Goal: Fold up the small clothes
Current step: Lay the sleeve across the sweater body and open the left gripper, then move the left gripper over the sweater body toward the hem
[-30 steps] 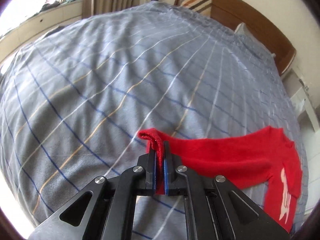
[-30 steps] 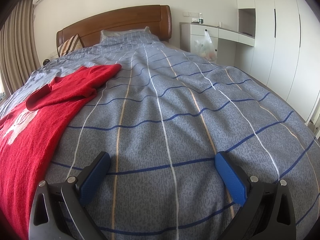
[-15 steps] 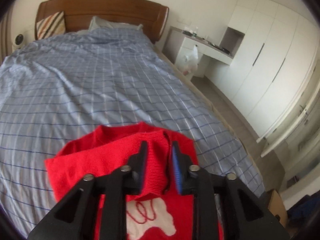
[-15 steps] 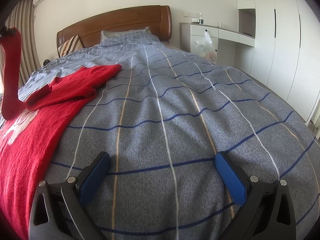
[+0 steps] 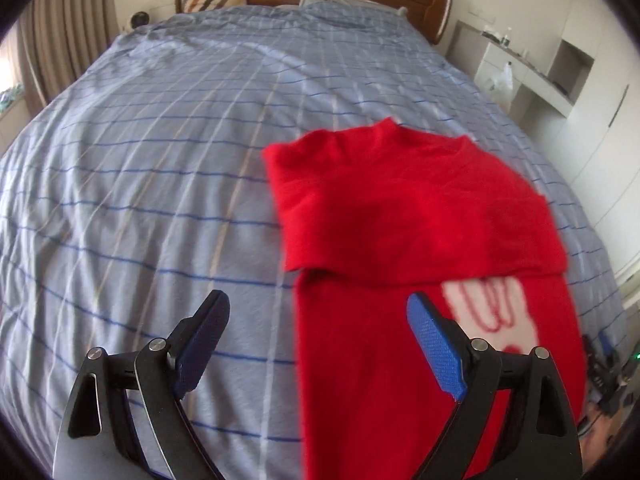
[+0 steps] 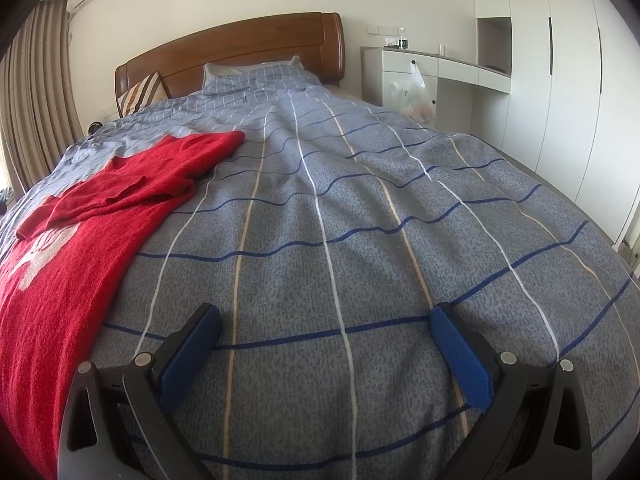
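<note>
A small red sweater (image 5: pixel 416 240) with a white print lies flat on the bed, both sleeves folded across its chest. It also shows in the right wrist view (image 6: pixel 92 236) at the left. My left gripper (image 5: pixel 320 340) is open and empty, held above the sweater's lower left edge. My right gripper (image 6: pixel 324 344) is open and empty, low over the bare cover to the right of the sweater.
The bed has a blue-grey checked cover (image 6: pixel 360 200), pillows and a wooden headboard (image 6: pixel 240 52). A white desk (image 6: pixel 440 68) with a hanging plastic bag and white wardrobes (image 6: pixel 560 80) stand on the right. Curtains (image 6: pixel 28 100) hang on the left.
My left gripper carried the left sleeve up and over onto the sweater's chest, let go of it and opened wide. The right gripper has not moved.
</note>
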Demonstrator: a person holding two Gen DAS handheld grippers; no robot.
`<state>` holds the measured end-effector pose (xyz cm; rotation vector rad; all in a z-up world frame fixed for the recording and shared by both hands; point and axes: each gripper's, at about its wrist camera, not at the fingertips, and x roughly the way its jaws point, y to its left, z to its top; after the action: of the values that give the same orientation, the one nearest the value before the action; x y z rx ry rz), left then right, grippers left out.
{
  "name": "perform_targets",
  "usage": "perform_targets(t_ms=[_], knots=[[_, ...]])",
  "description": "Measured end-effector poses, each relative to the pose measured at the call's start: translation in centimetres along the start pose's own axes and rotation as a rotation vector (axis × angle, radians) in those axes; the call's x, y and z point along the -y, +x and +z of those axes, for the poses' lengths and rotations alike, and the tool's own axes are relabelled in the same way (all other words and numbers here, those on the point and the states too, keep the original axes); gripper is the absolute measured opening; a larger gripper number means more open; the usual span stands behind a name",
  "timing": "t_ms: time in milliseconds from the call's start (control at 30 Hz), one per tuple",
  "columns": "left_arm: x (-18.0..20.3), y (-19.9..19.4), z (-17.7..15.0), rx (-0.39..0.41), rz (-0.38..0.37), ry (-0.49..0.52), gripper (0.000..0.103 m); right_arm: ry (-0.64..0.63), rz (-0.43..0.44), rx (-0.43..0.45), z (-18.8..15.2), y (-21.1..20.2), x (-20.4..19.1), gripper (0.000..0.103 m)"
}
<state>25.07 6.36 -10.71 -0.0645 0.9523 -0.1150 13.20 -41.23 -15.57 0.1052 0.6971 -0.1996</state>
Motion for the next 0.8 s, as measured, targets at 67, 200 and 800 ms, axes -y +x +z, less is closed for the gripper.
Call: perform_targets(t_ms=[67,200,800], knots=[[-2.6,0.3,-2.1,-0.004,0.063,-0.020,0.092,-0.001,-0.001,-0.001,0.0,0.0,0.0,0.103],[-6.6,0.7,-3.8,0.010,0.193,-0.055,0.092,-0.003,-0.005,-0.004,0.0,0.0,0.0,0.103],[-2.4,-5.4,-7.1,0.078,0.173,0.238,0.092,-0.027,-0.021,-0.019,-0.1,0.4,-0.3,0.103]])
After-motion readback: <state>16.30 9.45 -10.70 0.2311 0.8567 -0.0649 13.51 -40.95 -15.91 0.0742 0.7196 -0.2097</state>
